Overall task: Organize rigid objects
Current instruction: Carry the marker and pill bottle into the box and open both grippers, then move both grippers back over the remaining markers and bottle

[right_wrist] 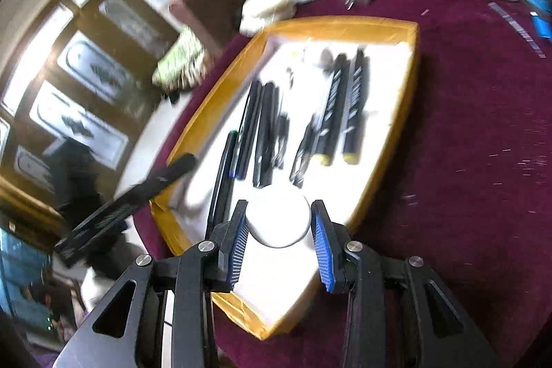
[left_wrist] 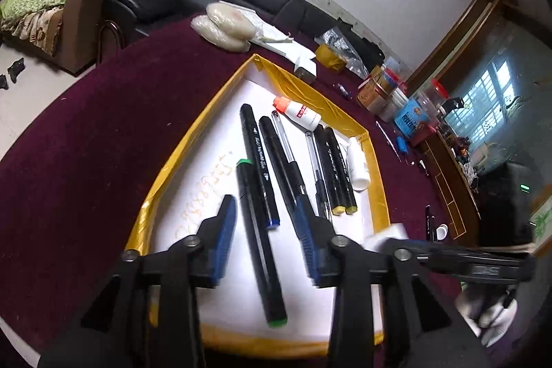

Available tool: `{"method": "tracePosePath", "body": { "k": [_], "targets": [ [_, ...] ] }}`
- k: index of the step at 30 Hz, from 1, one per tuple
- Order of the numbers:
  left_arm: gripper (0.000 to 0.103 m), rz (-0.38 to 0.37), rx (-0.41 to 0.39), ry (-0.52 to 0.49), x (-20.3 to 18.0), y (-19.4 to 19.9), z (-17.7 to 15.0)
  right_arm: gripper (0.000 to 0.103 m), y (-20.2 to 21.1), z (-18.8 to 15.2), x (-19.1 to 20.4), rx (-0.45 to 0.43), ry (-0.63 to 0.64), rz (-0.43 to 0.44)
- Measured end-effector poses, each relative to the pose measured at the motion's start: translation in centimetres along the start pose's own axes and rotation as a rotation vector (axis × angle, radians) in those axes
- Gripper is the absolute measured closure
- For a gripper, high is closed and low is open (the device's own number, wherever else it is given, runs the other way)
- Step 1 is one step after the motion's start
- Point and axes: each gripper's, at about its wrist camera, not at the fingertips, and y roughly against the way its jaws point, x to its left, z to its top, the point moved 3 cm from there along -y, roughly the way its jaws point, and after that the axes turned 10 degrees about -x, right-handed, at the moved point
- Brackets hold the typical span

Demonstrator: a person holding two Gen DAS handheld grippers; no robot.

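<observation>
Pens and markers laid side by side in a shallow white tray (left_wrist: 193, 161) with a yellow taped rim, resting on the maroon-covered counter (left_wrist: 86, 143). Seen from the left wrist: green-capped marker (left_wrist: 260, 240) lying free on the tray floor between the two blue pads of the left gripper (left_wrist: 265, 223), jaws partly apart and touching nothing. Blue-tipped black marker (left_wrist: 257, 161) just at 1 o'clock of the green-capped one, then a long black pen (left_wrist: 279, 161) and a clear-barrelled pen (left_wrist: 286, 143) further toward 3 o'clock. Two yellow-tipped black markers (left_wrist: 336, 171) next to each other nearer the tray's 3 o'clock rim, with a second clear pen (left_wrist: 315, 168) beside them. Orange-capped white bottle (left_wrist: 298, 112) lying tilted at the tray's 12 o'clock end; plain white bottle (left_wrist: 357, 164) against the 3 o'clock rim. Seen from the right wrist, heavily motion-blurred: right gripper (right_wrist: 279, 230) over the tray's near end, closed narrow on a round white container (right_wrist: 277, 218) seated between its blue pads. Left gripper's black body reaching in from 9 o'clock in that view. Clutter of jars (left_wrist: 379, 88), papers (left_wrist: 289, 47) and pale packets (left_wrist: 224, 23) on the counter beyond the tray, at 12 to 2 o'clock.
</observation>
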Motion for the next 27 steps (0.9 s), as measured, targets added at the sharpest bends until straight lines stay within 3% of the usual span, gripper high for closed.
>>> {"method": "tracePosePath", "body": {
  "k": [1,4,17,23,27],
  "targets": [
    [0.050,0.003,-0.006,0.005,0.1,0.4,-0.1,0.071,-1.2,-0.1,0.2,0.031,-0.004,0.002],
    [0.048,-0.016,-0.009,0.030,0.3,1.2,-0.2,0.070,-3.9,0.3,-0.2,0.080,-0.058,0.017],
    [0.047,-0.058,-0.007,0.061,0.1,1.4,-0.4,0.064,-1.1,1.8,-1.1,-0.036,-0.065,-0.025],
    [0.046,-0.080,-0.018,0.018,-1.4,2.3,-0.5,0.064,4.1,1.6,-2.4,-0.187,-0.066,-0.006],
    [0.041,-0.124,-0.059,-0.068,-3.9,3.1,-0.5,0.064,10.9,1.2,-9.0,-0.329,-0.145,-0.163]
  ]
}}
